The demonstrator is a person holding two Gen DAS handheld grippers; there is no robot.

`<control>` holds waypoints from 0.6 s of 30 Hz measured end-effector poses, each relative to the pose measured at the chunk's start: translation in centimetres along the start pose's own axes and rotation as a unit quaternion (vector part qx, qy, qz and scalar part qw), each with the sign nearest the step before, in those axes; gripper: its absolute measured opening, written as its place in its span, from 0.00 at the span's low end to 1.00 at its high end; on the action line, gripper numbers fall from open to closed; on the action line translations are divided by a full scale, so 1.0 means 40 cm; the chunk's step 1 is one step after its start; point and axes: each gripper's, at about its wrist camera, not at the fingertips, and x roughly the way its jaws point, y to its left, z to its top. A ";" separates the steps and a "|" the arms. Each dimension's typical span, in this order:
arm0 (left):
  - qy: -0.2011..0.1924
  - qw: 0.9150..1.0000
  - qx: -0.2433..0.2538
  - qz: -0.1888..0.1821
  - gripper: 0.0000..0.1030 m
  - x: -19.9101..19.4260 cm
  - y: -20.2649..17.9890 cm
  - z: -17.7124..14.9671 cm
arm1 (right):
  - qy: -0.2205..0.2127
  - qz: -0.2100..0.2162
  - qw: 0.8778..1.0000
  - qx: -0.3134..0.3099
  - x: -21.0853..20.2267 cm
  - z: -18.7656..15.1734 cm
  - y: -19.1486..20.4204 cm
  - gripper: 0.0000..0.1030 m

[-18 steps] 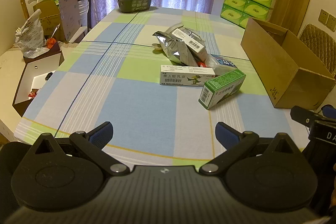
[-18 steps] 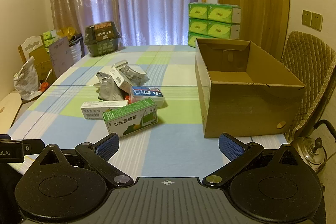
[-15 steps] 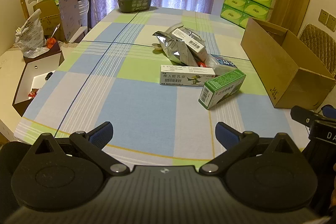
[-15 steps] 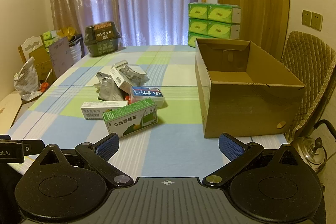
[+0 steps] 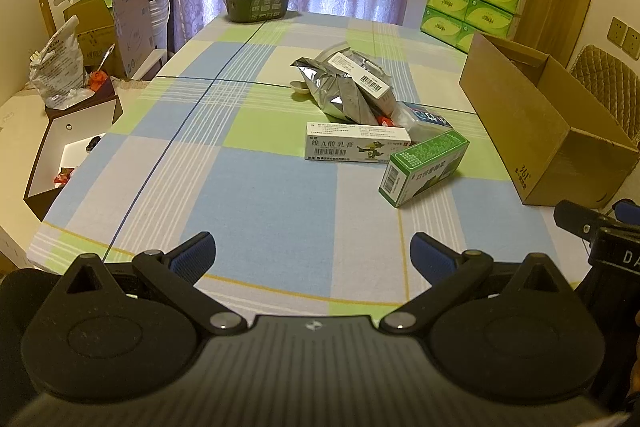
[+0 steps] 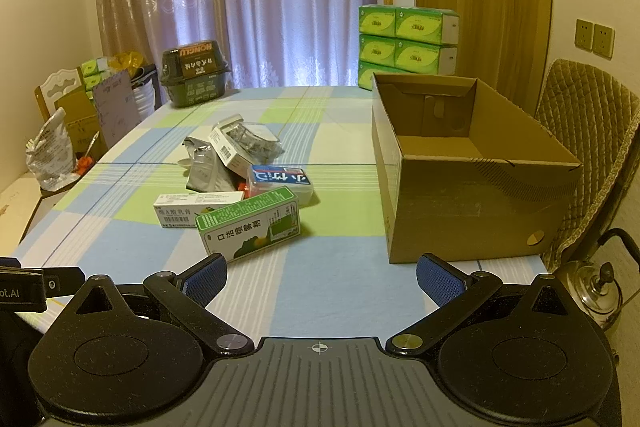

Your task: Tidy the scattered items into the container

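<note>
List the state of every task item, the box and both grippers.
Left gripper: open, holding nothing.
Right gripper: open, holding nothing.
Cardboard box: open-topped, looks empty.
Green carton: lying on its side.
White carton: lying flat.
Foil pouch: crumpled, under a barcoded box.
Blue-lidded tub: closed.

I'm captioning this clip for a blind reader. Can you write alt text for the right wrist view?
The open right gripper hovers above a checked tablecloth, holding nothing. Ahead to the left lies a small pile: a green box, a white box, a clear tub and silver pouches. An open, empty cardboard box stands to the right.
</note>
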 end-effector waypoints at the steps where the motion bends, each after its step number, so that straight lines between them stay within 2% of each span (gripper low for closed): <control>1: 0.000 1.000 0.000 0.000 0.99 0.001 0.001 0.000 | 0.000 0.000 1.000 0.000 0.000 0.000 0.000 1.00; 18: 0.009 1.000 -0.004 0.003 0.99 0.008 0.004 -0.008 | 0.001 0.001 1.000 -0.005 0.006 -0.003 0.001 1.00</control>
